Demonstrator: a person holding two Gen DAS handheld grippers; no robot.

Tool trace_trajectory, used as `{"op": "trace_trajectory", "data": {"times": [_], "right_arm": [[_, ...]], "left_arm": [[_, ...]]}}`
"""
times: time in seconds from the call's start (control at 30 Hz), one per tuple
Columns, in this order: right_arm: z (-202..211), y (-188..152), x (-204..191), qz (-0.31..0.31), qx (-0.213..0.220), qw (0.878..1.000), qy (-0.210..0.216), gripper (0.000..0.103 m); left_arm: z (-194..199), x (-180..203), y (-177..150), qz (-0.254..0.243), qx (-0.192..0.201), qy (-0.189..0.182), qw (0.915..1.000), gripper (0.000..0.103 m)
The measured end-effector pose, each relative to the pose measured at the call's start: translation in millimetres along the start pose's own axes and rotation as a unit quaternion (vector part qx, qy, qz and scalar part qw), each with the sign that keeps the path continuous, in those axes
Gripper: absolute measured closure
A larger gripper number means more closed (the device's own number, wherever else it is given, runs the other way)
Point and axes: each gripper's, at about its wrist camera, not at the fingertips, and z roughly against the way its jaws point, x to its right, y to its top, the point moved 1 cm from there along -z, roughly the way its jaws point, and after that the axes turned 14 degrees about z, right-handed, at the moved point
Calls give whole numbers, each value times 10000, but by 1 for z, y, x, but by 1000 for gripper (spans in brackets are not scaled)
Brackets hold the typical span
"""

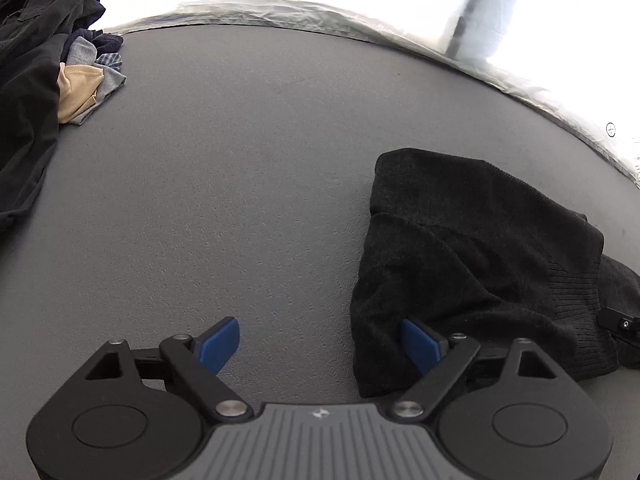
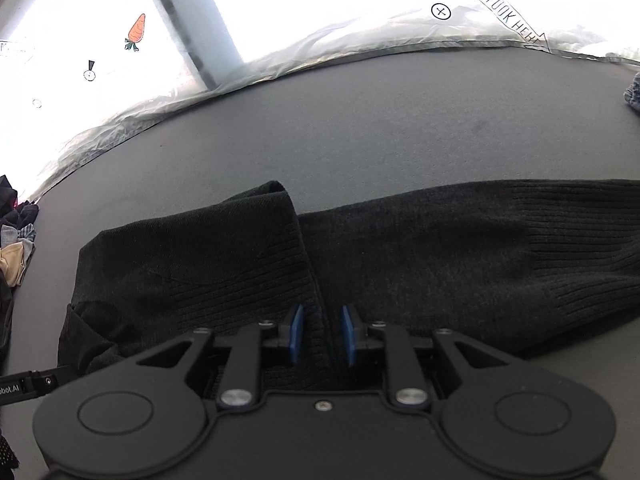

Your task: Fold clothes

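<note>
A dark grey knitted sweater (image 1: 460,260) lies folded on the grey table (image 1: 220,160), to the right in the left wrist view. My left gripper (image 1: 320,344) is open wide; its right pad (image 1: 420,344) hangs over the sweater's near left edge and its left pad over bare table, gripping nothing. In the right wrist view the sweater (image 2: 440,248) spreads across the middle, one ribbed flap folded over. My right gripper (image 2: 322,334) stands over it with a narrow gap, and a ridge of ribbed fabric runs between the blue pads without being pinched.
A pile of dark and mixed clothes (image 1: 32,60) sits at the table's far left, also seen as a clothes pile (image 2: 16,240) at the left edge. Crinkled clear plastic (image 1: 280,12) lines the far edge. A patterned cloth (image 2: 634,92) shows at the far right.
</note>
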Motion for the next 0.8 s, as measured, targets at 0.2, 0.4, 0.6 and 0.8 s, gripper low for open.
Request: {"op": "trace_trajectory", "data": {"times": [0.2, 0.4, 0.6, 0.8], "right_arm": [[40, -27, 33, -103, 117, 9991, -402, 57], [59, -68, 80, -542, -124, 9953, -792, 41], [69, -79, 131, -1222, -158, 9878, -955, 23], [64, -69, 184, -1851, 47, 9770, -1060, 16]], "left_arm": [[18, 15, -19, -145, 236, 468, 9985, 15], [30, 32, -44, -179, 111, 521, 9984, 15], [39, 64, -60, -365, 296, 375, 9982, 15], [33, 114, -66, -939, 474, 136, 9944, 15]]}}
